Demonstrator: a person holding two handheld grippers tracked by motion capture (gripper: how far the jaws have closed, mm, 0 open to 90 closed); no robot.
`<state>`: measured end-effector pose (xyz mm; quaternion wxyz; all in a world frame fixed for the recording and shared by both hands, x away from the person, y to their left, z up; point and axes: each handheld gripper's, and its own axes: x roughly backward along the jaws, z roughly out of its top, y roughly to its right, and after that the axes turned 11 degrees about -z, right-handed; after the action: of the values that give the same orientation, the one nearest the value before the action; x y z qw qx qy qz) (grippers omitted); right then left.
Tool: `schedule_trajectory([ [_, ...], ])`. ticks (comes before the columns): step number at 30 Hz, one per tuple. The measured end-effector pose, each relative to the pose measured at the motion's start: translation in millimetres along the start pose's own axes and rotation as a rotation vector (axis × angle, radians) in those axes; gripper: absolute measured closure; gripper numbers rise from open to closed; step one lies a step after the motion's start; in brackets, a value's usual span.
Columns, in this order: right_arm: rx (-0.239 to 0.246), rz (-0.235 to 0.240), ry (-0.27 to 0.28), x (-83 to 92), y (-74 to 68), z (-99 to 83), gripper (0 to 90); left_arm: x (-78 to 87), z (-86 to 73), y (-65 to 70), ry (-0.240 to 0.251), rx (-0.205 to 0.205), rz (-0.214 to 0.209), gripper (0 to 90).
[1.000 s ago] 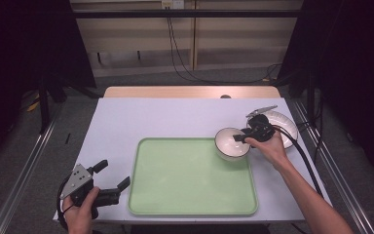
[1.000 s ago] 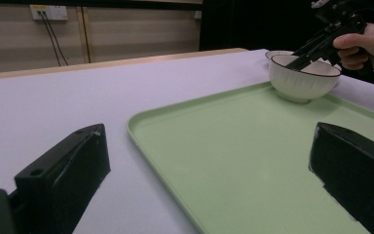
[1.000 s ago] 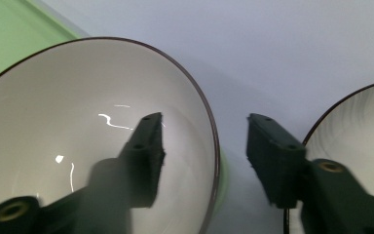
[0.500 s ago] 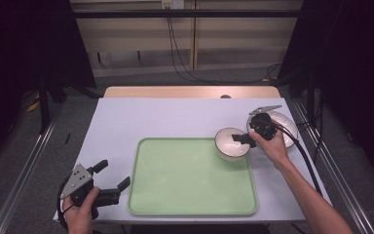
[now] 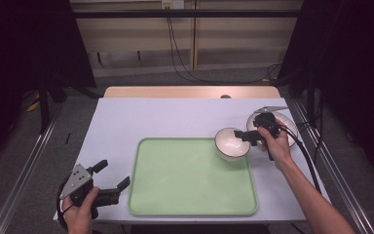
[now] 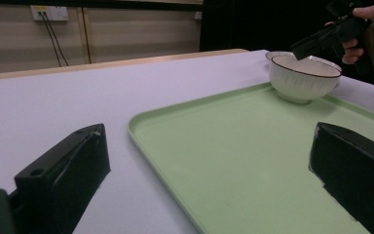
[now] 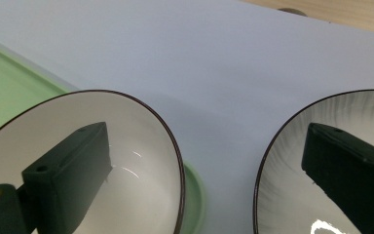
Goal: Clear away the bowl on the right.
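Resting at the near-left corner of the table (image 5: pixel 141 114), the left gripper (image 5: pixel 111 183) has its jaws spread with nothing between them, pointing across at the green tray (image 5: pixel 190 195); the tray's near-left corner lies just ahead of them in the left gripper view. The tray is bare apart from one item at its far-right corner.

That item is the white bowl (image 5: pixel 232 144), standing upright on the tray with a dark rim and, as far as the pictures show, nothing inside. A second earlier the right gripper (image 5: pixel 247 138) pinched its rim; its jaws have just been opening and now stand spread wide. In the right gripper view one jaw hangs over the bowl's inside and the other over the neighbouring dish, so the bowl's wall lies between the jaws but no pad presses on it. Meanwhile both hands have kept their places. I take this as the release: the bowl has been set down on the tray and let go.

Just right of the jaws, off the tray on the table, the second bowl (image 5: pixel 287 127) with grey streaks also looks empty. It is probably next to go onto the tray.
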<state>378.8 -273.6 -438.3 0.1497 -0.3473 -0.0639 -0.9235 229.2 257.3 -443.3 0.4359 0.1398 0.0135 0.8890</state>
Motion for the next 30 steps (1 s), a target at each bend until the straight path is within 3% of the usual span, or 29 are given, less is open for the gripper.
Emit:
schedule_trajectory([
  [10,0.004,-0.012,0.062,13.9,3.5,-3.1,3.0,-0.7,-0.4,0.2,-0.001,0.002,0.0,1.2],
  [21,0.008,-0.009,0.098,31.3,6.5,-4.6,2.3,-0.7,-0.2,-0.1,-0.001,-0.001,0.003,1.3],
  [25,0.033,-0.027,0.111,39.2,5.4,-7.6,2.7,-1.1,-0.2,-0.2,-0.001,0.0,0.002,1.3],
  [30,0.029,-0.013,0.123,45.1,3.8,-13.7,2.5,-1.1,-0.1,0.0,0.0,-0.002,0.002,1.3],
])
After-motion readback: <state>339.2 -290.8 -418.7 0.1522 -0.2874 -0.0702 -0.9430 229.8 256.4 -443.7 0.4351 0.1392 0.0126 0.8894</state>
